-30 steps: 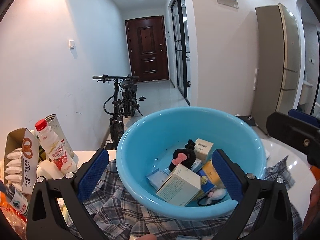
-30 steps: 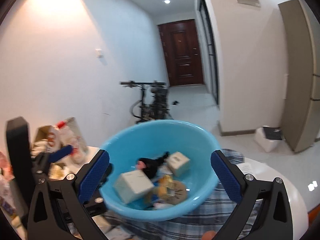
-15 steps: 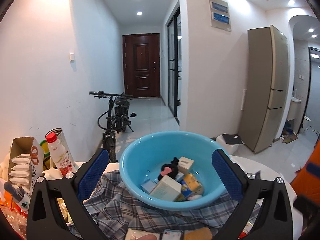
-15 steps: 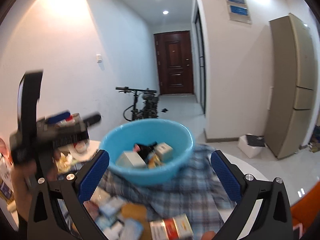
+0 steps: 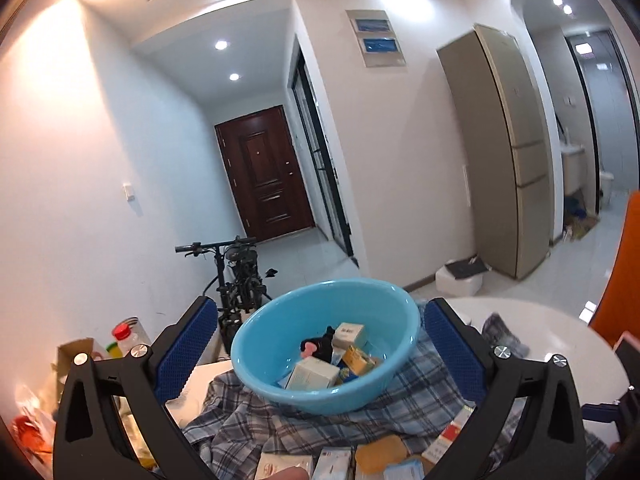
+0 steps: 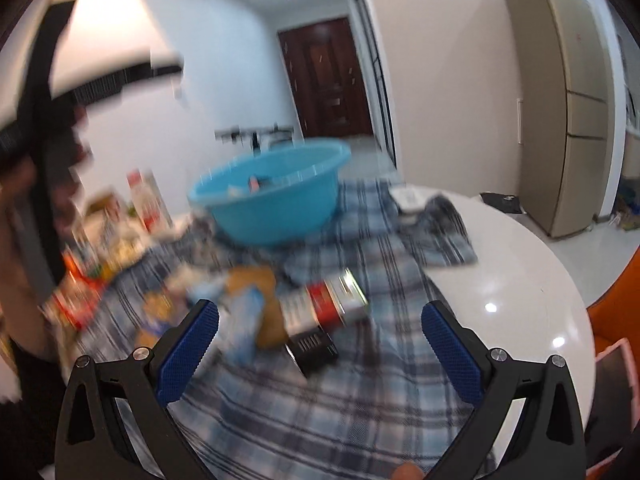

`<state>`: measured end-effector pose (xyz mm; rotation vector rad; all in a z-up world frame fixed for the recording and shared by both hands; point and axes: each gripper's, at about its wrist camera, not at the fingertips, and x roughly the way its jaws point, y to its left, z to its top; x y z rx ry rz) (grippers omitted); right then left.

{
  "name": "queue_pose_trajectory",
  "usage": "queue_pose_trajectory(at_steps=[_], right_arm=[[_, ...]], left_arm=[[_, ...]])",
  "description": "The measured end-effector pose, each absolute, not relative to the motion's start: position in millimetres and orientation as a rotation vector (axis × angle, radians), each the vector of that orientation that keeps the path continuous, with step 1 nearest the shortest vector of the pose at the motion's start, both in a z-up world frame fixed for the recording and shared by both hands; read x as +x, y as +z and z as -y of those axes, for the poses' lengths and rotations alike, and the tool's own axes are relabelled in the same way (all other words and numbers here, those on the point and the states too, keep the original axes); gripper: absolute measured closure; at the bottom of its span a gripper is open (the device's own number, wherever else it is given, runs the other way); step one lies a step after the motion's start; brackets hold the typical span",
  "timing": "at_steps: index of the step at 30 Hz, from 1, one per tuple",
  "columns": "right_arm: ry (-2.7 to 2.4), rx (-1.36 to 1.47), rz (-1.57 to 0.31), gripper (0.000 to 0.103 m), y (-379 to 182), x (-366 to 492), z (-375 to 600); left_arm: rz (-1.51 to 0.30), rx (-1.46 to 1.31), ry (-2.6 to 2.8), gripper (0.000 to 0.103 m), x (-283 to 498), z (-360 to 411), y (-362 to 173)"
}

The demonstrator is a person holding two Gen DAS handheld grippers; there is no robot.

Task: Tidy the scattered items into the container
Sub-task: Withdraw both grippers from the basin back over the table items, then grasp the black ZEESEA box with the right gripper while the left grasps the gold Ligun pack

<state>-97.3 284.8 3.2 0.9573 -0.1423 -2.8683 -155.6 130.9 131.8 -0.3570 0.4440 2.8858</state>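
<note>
While the left gripper (image 5: 318, 354) hung over the near side of the table with its jaws spread wide and nothing between them, the left wrist view looked straight at the blue basin (image 5: 256, 344), which sat on the plaid cloth (image 5: 240, 424). Several small boxes and a dark toy with a pink bow already lay inside the basin. At the bottom edge of this view a few more packets (image 5: 332, 460) lay on the cloth, so the task seemed partly done. To do the next pick well, this gripper would probably need to tip down toward those packets and settle on one item, not straddle two.

In the right wrist view, which was heavily blurred, the right gripper (image 6: 320, 346) was likewise released and empty, its blue pads (image 6: 188, 350) well apart. Between and beyond them lay a red-and-white carton (image 6: 334, 300) next to a dark object I could not identify, with other scattered packets (image 6: 244, 320) just to its left, all on the cloth. The basin (image 6: 276, 208) stood farther back. The carton looked the clearest target; closing across its narrow sides should give the firmest hold. At the left, bottles and snack bags (image 6: 100, 240) crowded the table edge, and were best avoided.
</note>
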Motion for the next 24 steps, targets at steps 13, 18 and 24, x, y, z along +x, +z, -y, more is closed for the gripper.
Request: queue_pose_trajectory(at_steps=[13,18,24], right_arm=[[-2.559,1.180,-0.217,0.000,-58,-145,-257],[-2.535,1.207,-0.307,0.003,-68,-155,-248],[-2.470,1.245,-0.264,0.021,-75,-163,-243]], left_arm=[[-0.269,-0.805,2.944,0.000,-110,-50,44],[-0.142,-0.941,2.927,0.000,-101,-28,7],[-0.065,-1.033,2.895,0.000,-99,-22,-16]])
